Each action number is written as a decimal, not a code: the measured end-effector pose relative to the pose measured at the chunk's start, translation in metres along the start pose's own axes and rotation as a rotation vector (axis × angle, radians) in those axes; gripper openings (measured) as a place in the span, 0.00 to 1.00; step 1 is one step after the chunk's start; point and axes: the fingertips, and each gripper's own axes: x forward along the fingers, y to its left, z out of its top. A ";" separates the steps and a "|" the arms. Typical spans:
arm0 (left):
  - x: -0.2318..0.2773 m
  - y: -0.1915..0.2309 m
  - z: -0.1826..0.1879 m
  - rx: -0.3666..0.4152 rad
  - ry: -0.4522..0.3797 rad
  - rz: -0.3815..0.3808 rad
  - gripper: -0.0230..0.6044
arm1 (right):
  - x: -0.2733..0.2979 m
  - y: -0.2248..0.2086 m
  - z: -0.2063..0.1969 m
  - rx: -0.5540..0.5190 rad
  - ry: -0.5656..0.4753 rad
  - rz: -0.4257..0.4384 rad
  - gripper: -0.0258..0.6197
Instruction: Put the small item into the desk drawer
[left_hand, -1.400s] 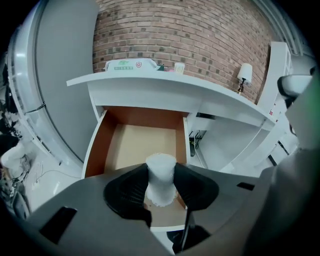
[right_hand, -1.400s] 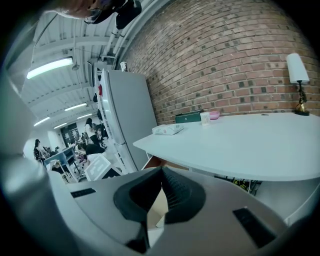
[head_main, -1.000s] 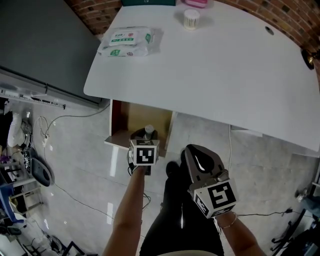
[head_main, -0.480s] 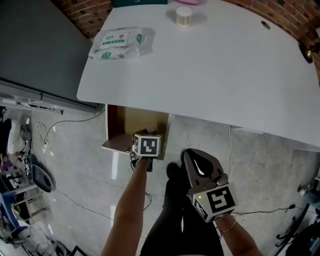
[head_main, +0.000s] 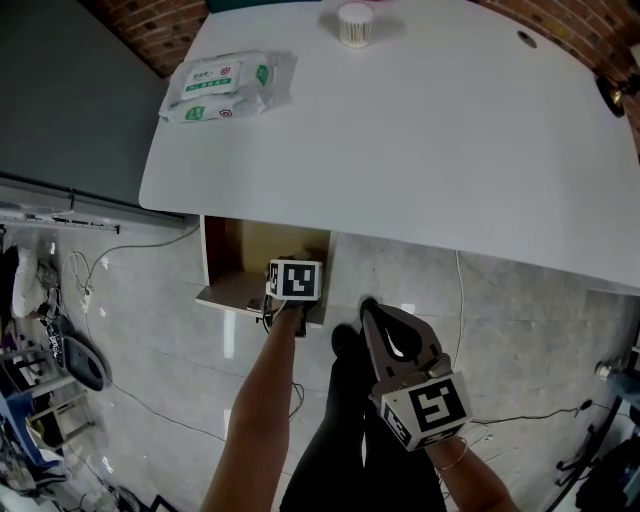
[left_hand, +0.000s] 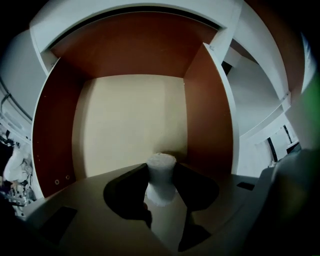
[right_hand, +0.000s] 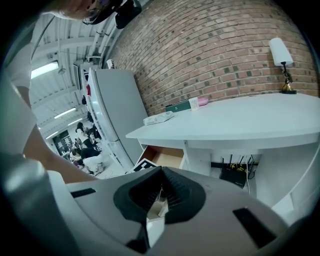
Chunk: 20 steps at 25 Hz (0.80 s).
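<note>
Left claw (left_hand: 160, 171), bottle (left_hand: 161, 186), between drawer (left_hand: 207, 117) walls

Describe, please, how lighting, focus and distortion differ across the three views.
Left gripper view: dim and vignetted, the drawer in shadow, the small white item soft-edged. Right gripper view: bright, the brick wall sharp, fisheye bowing the desk edge. Head view: evenly lit, with glare patches on the glossy floor.

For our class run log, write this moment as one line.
left tool: shut on small bottle, at open drawer | right tool: shut, empty | step: bottle not yet released
</note>
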 end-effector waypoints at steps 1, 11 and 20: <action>0.002 -0.001 0.002 0.003 0.005 -0.001 0.33 | 0.001 0.000 -0.002 0.004 0.003 0.000 0.05; 0.028 -0.001 -0.011 0.036 0.129 -0.011 0.33 | 0.003 0.000 -0.016 0.030 0.030 0.008 0.05; 0.034 -0.001 -0.013 0.034 0.155 -0.015 0.33 | 0.006 -0.006 -0.018 0.043 0.041 0.008 0.05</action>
